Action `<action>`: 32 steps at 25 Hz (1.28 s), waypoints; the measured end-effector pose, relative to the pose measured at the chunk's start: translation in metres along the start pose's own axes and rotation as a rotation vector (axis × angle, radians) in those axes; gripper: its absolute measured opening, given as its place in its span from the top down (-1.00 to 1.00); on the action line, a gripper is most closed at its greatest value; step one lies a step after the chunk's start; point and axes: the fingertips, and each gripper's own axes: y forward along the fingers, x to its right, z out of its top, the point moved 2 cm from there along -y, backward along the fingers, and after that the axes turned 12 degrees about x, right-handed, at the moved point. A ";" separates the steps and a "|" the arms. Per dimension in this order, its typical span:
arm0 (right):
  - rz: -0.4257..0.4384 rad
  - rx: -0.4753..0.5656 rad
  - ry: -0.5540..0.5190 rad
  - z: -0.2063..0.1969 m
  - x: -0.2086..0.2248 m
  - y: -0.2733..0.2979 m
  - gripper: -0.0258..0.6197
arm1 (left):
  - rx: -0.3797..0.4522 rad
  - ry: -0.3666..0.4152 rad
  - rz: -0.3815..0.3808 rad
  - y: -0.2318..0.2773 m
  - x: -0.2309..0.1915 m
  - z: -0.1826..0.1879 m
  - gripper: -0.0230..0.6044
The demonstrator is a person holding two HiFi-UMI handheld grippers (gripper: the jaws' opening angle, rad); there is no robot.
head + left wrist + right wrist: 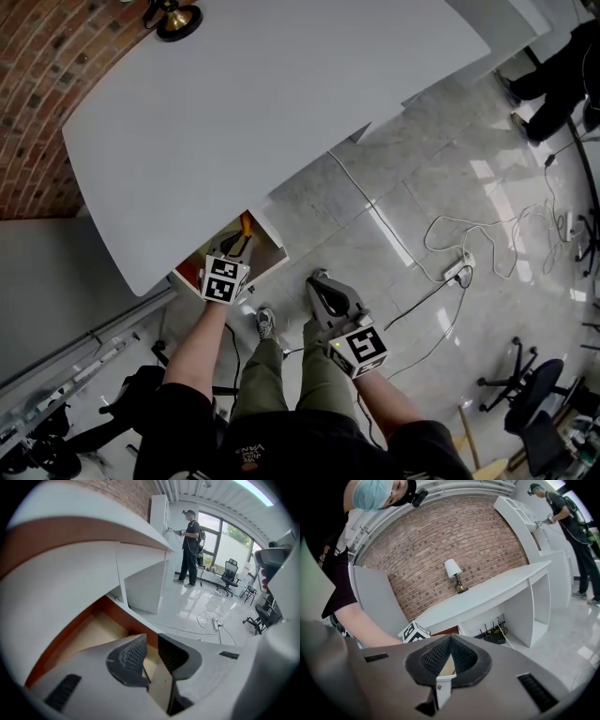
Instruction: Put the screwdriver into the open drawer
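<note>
Orange-handled screwdriver [246,224] lies inside the open wooden drawer [273,253], just beyond the left gripper [235,245], jaws narrowly parted and empty; right gripper [319,281] closed, farther off

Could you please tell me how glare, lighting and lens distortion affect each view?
Head view: glare patches streak the glossy floor, while the desk is evenly lit. Left gripper view: fisheye bends the desk edges, and the windows are very bright. Right gripper view: the brick wall bows and the corners go black.

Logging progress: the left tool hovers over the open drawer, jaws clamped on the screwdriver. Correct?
Not clamped: the left gripper view shows the left tool with jaws apart and nothing between them. It does hover over the open drawer.
</note>
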 end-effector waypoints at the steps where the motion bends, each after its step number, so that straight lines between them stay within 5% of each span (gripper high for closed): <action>1: 0.001 0.003 -0.005 0.002 -0.005 -0.001 0.94 | 0.022 0.001 0.002 -0.007 0.002 0.005 0.73; 5: 0.002 0.009 -0.026 0.010 -0.025 -0.006 0.94 | 0.126 0.005 0.004 -0.038 0.010 0.028 0.90; 13: 0.012 0.026 -0.056 0.022 -0.078 -0.026 0.94 | 0.310 -0.020 -0.011 -0.125 0.034 0.072 0.90; 22: 0.002 0.054 -0.115 0.039 -0.140 -0.042 0.94 | 0.441 0.028 -0.076 -0.231 0.052 0.108 0.90; 32: -0.043 0.123 -0.171 0.066 -0.194 -0.068 0.94 | 0.569 0.021 -0.046 -0.341 0.058 0.122 0.90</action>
